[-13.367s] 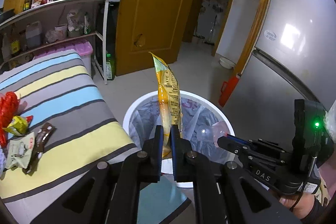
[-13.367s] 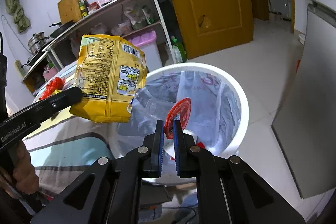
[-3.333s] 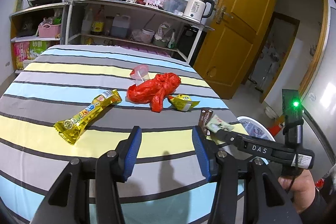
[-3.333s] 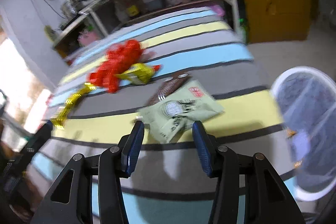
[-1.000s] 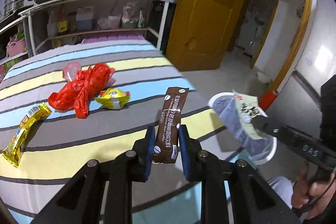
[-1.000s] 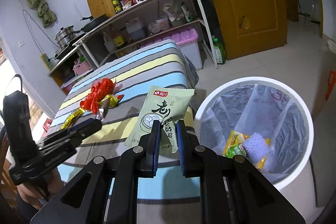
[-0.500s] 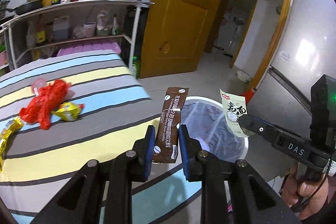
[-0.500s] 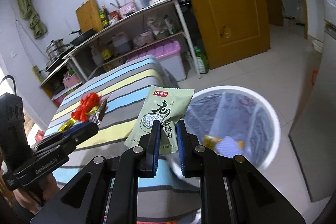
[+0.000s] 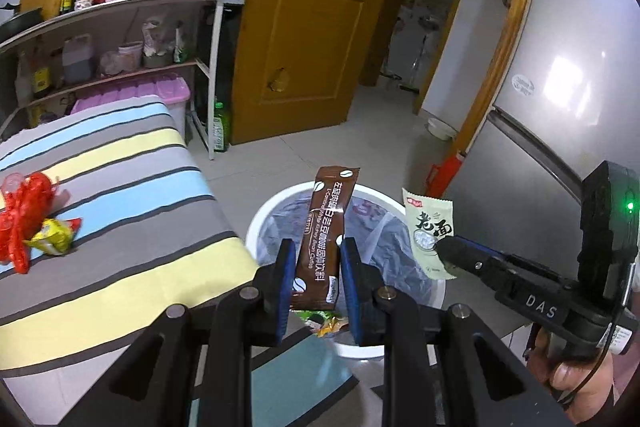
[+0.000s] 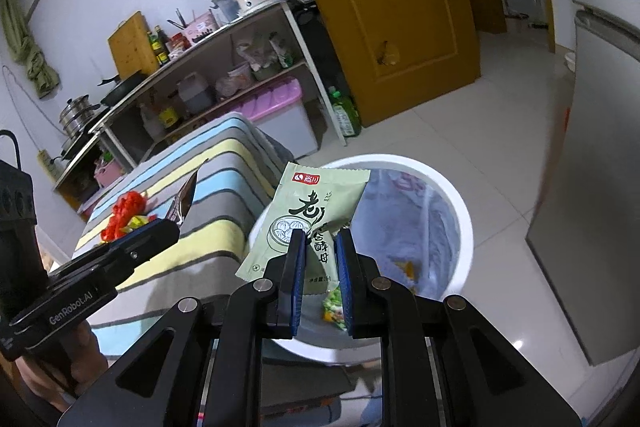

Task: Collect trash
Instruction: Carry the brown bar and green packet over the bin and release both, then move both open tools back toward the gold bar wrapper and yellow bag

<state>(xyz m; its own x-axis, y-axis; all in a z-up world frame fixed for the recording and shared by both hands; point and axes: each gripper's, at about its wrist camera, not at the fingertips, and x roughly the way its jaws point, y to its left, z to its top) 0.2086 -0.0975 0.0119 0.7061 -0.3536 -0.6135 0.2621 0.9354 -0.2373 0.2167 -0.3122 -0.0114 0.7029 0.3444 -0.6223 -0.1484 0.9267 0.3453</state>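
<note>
The lower end of the brown coffee sachet (image 9: pixel 326 239) was hidden between the blue pads of the left gripper (image 9: pixel 318 279), which was clamped on it. In the right wrist view that sachet showed only edge-on as a thin sliver (image 10: pixel 185 199). The bottom of the green packet (image 10: pixel 306 223) was likewise covered by the right gripper (image 10: pixel 319 277), closed on its creased lower half. What lay in the bin (image 9: pixel 256 227) was hard to make out: a few coloured wrappers, partly behind the fingers, under a clear liner.

The sachet stood nearly upright, long axis running up from the gripper, top leaning slightly right, held over the near rim of the bin. The green packet also pointed up, tilted a little right, above the bin's left edge. On the striped bed (image 9: pixel 120 195) remained a red bag (image 9: pixel 24 215) and a yellow wrapper (image 9: pixel 54 237), touching.
</note>
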